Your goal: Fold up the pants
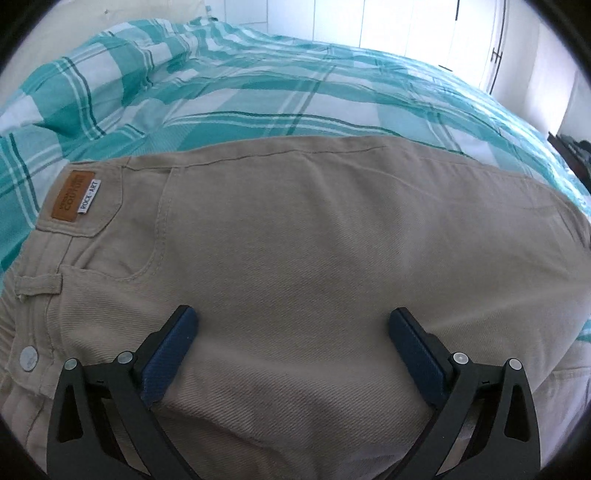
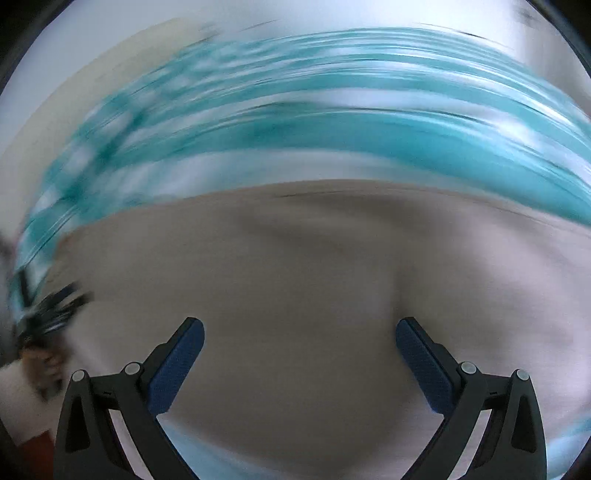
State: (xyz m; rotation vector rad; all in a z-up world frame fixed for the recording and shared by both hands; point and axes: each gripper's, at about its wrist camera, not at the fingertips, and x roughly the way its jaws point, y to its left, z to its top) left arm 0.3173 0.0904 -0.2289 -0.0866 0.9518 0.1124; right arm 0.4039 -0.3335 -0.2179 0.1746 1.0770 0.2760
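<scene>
1. Here the beige pants [image 1: 314,240] lie flat on the bed, spread under and ahead of the left gripper [image 1: 293,325], whose blue-padded fingers [image 1: 173,354] stand wide apart, holding nothing.
2. Left of those fingers sit a brown leather patch [image 1: 70,197] and a metal button [image 1: 28,358].
3. The right gripper [image 2: 300,334] is likewise spread, empty, over the cloth; that view is motion-blurred.
4. Beyond the fingertips stretches the teal checked duvet [image 1: 240,92], then white cupboard doors [image 1: 406,26].
</scene>
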